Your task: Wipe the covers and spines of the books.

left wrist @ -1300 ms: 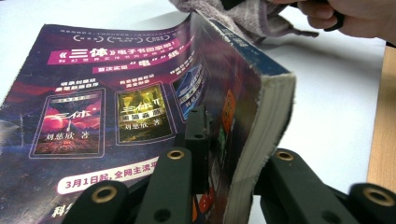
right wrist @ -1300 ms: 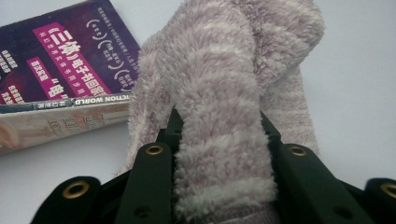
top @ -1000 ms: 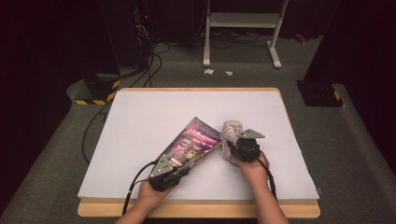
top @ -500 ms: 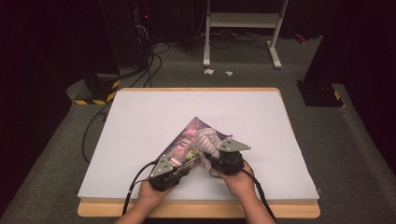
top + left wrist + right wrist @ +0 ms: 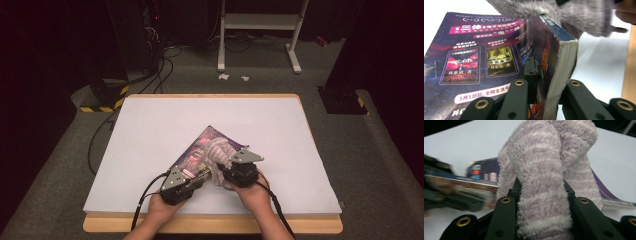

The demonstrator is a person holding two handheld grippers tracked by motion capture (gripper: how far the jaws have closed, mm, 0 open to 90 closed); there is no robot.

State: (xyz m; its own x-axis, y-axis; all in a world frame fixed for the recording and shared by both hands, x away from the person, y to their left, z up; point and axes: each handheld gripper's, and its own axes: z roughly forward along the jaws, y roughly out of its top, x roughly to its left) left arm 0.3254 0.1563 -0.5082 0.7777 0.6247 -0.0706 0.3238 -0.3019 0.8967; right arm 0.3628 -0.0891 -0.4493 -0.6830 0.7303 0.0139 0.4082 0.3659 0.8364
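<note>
Where sock (image 5: 541,182) drapes book (image 5: 499,57) — cover partly hidden, text blurred.

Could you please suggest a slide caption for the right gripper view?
Right hand-held gripper clamps a fuzzy lilac sock above a book.

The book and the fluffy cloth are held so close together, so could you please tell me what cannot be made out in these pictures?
- High view: the part of the book under the fluffy cloth is covered by it.
- Left gripper view: the book's lower end is cut off by the bottom edge and by the left gripper.
- Right gripper view: the book's cover is blurred; the cloth's far end hangs out of sight behind the fold that the right gripper holds.
</note>
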